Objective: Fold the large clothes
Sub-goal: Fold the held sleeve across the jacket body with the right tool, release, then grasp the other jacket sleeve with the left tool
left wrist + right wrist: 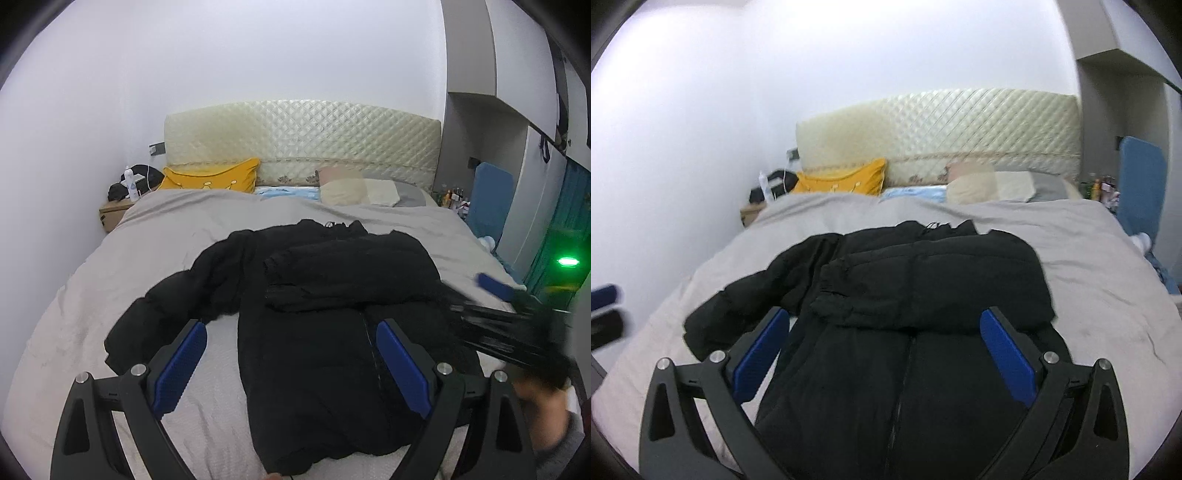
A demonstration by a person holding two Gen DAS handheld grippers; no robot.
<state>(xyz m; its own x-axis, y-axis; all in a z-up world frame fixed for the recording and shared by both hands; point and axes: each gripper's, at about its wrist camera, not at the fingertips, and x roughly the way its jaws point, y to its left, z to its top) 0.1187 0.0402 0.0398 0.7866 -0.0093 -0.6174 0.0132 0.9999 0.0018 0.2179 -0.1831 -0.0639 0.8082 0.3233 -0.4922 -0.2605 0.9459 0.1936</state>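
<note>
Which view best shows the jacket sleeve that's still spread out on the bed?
The left wrist view: the spread sleeve lies sharp and unblocked left of the jacket's body. The right wrist view shows the same sleeve, but motion-blurred.

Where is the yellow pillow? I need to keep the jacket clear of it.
In both views the yellow pillow leans on the headboard at the bed's far left, beyond the black jacket.

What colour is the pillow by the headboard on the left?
Yellow pillow, with small crown shapes; clearest in the left wrist view.
</note>
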